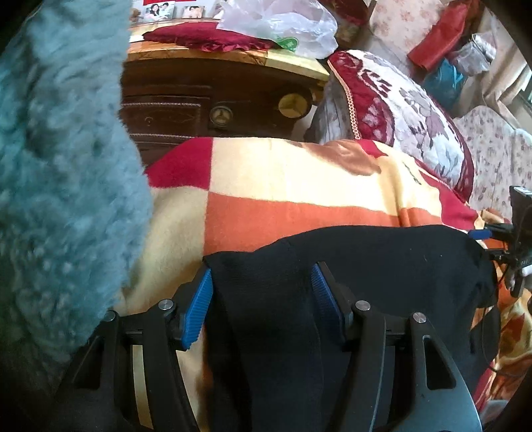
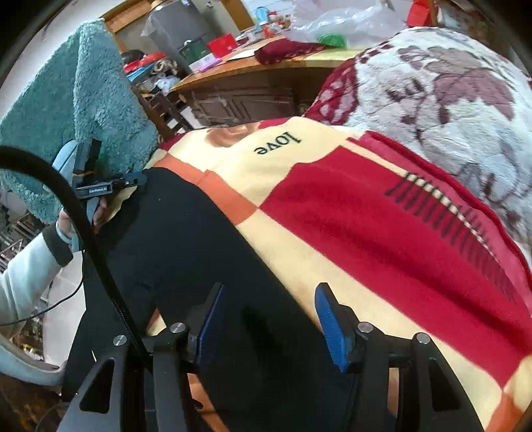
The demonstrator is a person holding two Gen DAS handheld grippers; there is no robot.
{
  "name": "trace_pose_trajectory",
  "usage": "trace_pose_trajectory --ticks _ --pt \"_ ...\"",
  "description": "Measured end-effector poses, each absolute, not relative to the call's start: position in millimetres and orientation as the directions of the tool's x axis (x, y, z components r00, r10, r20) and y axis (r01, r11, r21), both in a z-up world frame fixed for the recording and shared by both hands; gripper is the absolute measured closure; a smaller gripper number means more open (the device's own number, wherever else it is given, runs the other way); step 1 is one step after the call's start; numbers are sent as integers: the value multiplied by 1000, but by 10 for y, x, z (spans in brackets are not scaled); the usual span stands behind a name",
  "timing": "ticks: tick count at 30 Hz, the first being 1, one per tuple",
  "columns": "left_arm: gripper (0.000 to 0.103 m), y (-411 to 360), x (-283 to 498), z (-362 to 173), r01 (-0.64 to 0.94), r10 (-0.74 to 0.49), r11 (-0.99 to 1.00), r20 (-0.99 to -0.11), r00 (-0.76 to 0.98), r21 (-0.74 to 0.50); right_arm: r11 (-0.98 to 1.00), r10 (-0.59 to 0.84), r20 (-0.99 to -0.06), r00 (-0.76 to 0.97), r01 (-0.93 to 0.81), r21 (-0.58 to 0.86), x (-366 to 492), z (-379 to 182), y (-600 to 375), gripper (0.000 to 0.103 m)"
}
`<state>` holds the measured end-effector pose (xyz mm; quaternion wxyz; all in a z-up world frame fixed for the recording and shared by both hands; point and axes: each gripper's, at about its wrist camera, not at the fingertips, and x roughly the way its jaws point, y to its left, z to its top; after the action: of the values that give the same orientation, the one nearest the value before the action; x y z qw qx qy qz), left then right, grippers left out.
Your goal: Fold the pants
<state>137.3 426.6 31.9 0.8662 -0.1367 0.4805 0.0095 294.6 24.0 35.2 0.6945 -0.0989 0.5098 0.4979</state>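
Observation:
The black pants (image 1: pixel 349 266) lie across a checked red, orange and cream blanket (image 1: pixel 282 186) on the bed. My left gripper (image 1: pixel 262 292) is open, its blue pads (image 1: pixel 199 309) astride the left end of the pants. My right gripper (image 2: pixel 269 319) is open too, its blue pads (image 2: pixel 329 329) astride the other end of the pants (image 2: pixel 186 239). The right gripper shows at the right edge of the left wrist view (image 1: pixel 512 239). The left gripper shows at the left of the right wrist view (image 2: pixel 99 186), held by a hand. I cannot tell whether the pads touch the cloth.
A teal fluffy garment (image 1: pixel 60 186) hangs at the left. A floral quilt (image 1: pixel 409 113) is piled behind the blanket. A dark wooden cabinet (image 1: pixel 212 103) with a plastic bag (image 1: pixel 282 26) on top stands beyond the bed.

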Motion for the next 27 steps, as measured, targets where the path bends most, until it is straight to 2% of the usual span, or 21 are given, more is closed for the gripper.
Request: trace_pose_trajectory --ticks 1,2,6,8,12,17,21,27 --pt "44 4266 1391 328 -148 -114 963 -838 533 -225 478 587 -809 -24 -797 370 2943 329 249 35" --pt "44 4262 1397 340 -148 -113 964 -841 530 -223 474 582 -812 -32 -798 372 2936 314 242 34" --pt "44 4262 1340 406 -118 -99 974 -834 543 -193 481 563 -826 -30 -801 357 2932 271 231 34" --pt "44 4283 1318 412 -138 -56 979 -842 537 -153 474 574 -818 -31 -802 363 2930 287 215 34" --pt "44 4349 1184 511 -143 -97 964 -803 588 -222 480 575 -817 -41 -792 378 2945 276 196 34" --pt "44 4382 1317 401 -185 -49 966 -831 553 -180 498 557 -830 -18 -793 351 2946 297 143 34" --pt "44 4272 1374 337 -152 -24 980 -833 552 -129 544 597 -801 53 -760 355 2886 532 -295 34" --pt "43 4176 1451 300 -119 -17 988 -836 548 -98 684 486 -861 151 -678 268 2905 582 -1128 34"
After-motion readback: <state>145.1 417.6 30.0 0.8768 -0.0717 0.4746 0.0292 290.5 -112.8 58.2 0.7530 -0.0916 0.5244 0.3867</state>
